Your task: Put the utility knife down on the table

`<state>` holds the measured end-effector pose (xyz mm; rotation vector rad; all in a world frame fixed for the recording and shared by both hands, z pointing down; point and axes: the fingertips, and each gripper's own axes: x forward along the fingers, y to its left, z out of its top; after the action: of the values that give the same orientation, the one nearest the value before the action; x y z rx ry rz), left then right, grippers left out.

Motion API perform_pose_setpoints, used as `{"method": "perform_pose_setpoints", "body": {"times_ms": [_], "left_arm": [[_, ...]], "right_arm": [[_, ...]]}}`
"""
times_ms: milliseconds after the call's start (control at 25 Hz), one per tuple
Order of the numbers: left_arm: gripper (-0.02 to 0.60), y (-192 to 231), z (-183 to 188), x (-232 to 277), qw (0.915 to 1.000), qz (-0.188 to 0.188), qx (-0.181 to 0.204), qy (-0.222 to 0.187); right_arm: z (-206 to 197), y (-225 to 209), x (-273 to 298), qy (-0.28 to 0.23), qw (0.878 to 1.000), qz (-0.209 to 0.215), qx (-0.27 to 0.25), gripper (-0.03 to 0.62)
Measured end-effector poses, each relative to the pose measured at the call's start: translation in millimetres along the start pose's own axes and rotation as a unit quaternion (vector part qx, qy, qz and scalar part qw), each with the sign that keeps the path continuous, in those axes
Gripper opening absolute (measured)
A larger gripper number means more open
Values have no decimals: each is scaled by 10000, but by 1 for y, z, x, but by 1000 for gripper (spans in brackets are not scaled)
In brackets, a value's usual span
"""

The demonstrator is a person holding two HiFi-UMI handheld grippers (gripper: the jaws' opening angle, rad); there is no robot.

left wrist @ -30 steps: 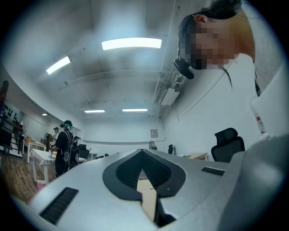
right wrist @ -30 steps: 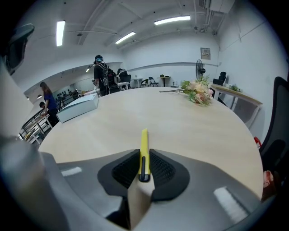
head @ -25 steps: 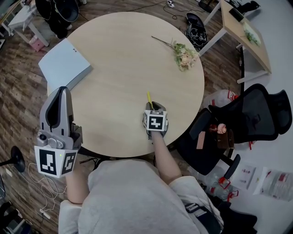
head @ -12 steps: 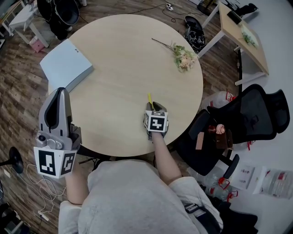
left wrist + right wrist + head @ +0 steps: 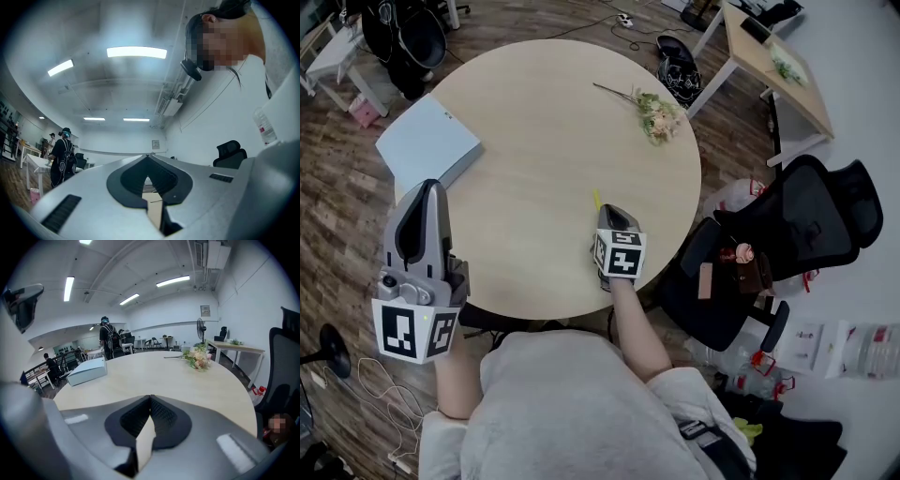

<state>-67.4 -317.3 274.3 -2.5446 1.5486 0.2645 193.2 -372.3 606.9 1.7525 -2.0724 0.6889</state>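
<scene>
We find the utility knife (image 5: 596, 199) seemingly on the desk (image 5: 534, 112), just at eleven o'clock of the right gripper (image 5: 612, 214); both its jaws and the left gripper's (image 5: 427, 192) are closed empty, so we judge placement done.

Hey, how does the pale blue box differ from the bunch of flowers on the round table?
The box is flat, rectangular and plain pale blue; the flowers are a loose pink-and-green bunch with a thin stem. The box juts past the table at its left; the flowers lie wholly on it, far right. Both rest on the table.
</scene>
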Motion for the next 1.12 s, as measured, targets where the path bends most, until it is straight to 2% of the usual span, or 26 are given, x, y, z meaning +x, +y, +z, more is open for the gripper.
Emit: {"method": "perform_pose_setpoints", "body": {"times_ms": [280, 560, 880, 1120], "left_arm": [[8, -10, 7, -2, 9992, -360, -155, -93], [8, -26, 10, -5, 9968, -711, -329, -158], [8, -45, 16, -8, 9927, -1079, -481, -239], [8, -58, 25, -15, 9897, -1280, -541, -337]], "right_arm": [[34, 11, -48, -680, 9975, -80, 170, 11], [56, 18, -100, -1209, 9922, -292, -15, 11], [80, 21, -159, -1763, 9822, -600, -230, 11], [97, 24, -204, -2241, 9721, -681, -138, 11]]}}
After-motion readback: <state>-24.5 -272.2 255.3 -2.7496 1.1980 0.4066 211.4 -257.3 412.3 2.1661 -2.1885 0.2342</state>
